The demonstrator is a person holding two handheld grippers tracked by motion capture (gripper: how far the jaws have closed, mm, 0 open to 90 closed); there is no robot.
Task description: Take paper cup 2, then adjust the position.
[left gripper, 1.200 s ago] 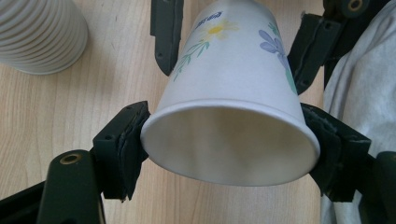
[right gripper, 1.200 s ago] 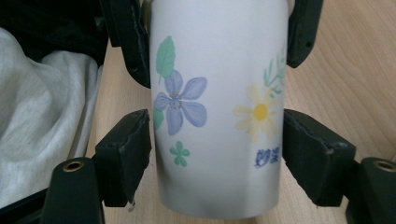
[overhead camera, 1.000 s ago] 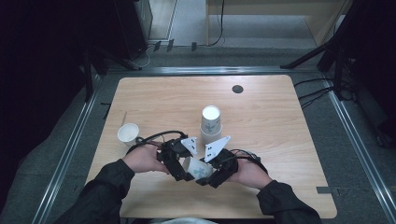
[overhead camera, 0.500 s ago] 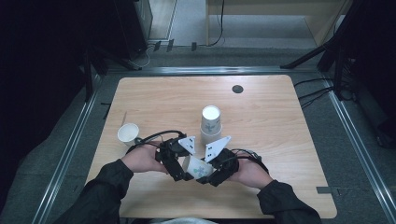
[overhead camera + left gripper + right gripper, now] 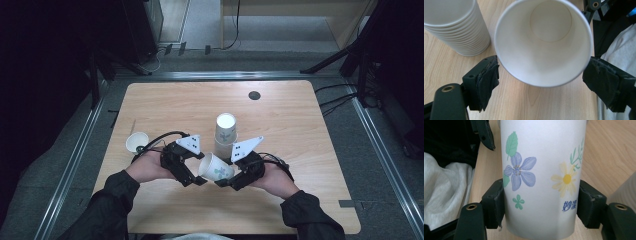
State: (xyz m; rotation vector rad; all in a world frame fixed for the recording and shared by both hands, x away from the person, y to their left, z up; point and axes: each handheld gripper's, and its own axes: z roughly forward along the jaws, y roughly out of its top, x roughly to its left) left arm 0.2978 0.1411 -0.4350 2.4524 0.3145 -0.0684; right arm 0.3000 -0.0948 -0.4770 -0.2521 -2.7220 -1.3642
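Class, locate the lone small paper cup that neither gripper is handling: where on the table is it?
In the high view the small paper cup stands upright near the table's left edge, just beyond the left gripper and left of the cup stack.

Two loose paper cups [image 5: 216,168] [image 5: 136,142] — one cup stack [image 5: 225,135] — two hand-held grippers [image 5: 196,178] [image 5: 223,182].

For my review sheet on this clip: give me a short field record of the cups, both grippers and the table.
held cup: flowered paper cup, tipped on its side, mouth toward the left gripper
right gripper: shut on the cup's wall, pads pressing both sides
left gripper: jaws have just been opening; the cup's rim sits between them, pads not pressing
cup stack: upright behind the grippers
single cup: near the table's left edge
table: light wood
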